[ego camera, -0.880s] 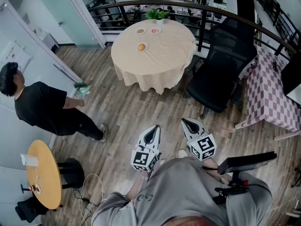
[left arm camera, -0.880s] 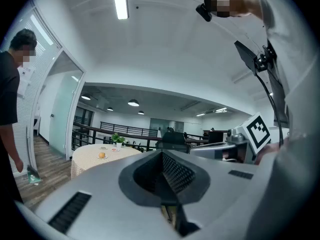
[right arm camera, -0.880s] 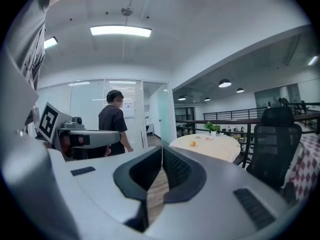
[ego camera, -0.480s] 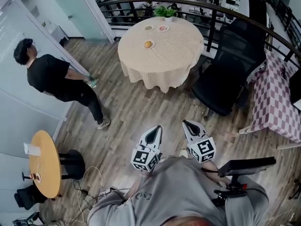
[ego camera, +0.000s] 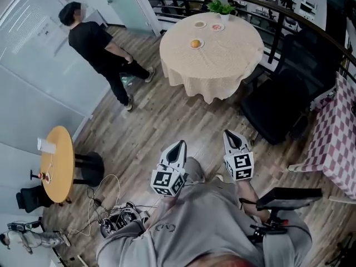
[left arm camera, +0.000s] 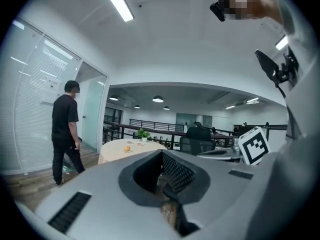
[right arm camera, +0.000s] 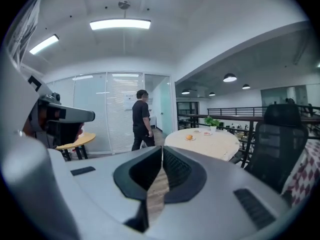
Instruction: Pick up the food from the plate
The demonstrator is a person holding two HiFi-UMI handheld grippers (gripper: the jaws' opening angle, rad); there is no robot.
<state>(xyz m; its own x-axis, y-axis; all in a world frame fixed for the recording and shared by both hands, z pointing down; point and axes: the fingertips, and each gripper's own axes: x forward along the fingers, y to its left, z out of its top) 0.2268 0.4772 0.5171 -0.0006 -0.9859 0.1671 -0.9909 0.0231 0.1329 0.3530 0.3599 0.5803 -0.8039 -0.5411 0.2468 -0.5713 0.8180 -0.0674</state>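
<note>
An orange piece of food (ego camera: 195, 43) lies on a small white plate (ego camera: 200, 45) on the round table (ego camera: 222, 60) with a beige cloth, far ahead of me. The same food (right arm camera: 189, 137) (left arm camera: 127, 148) shows small in both gripper views. Two more small plates (ego camera: 217, 26) and a green plant (ego camera: 221, 7) sit at the table's far side. My left gripper (ego camera: 177, 147) and right gripper (ego camera: 233, 136) are held close to my body, far from the table. Both are shut with nothing between the jaws.
A person in black (ego camera: 103, 49) walks by the glass wall at the left. A black office chair (ego camera: 286, 102) stands right of the table, a checked-cloth table (ego camera: 334, 138) further right. A small round wooden table (ego camera: 58, 163) and floor cables (ego camera: 111, 216) are at my left.
The view has swung so the table sits further right and higher. The person in black has walked from the left edge toward the back. Both grippers stay shut near my body.
</note>
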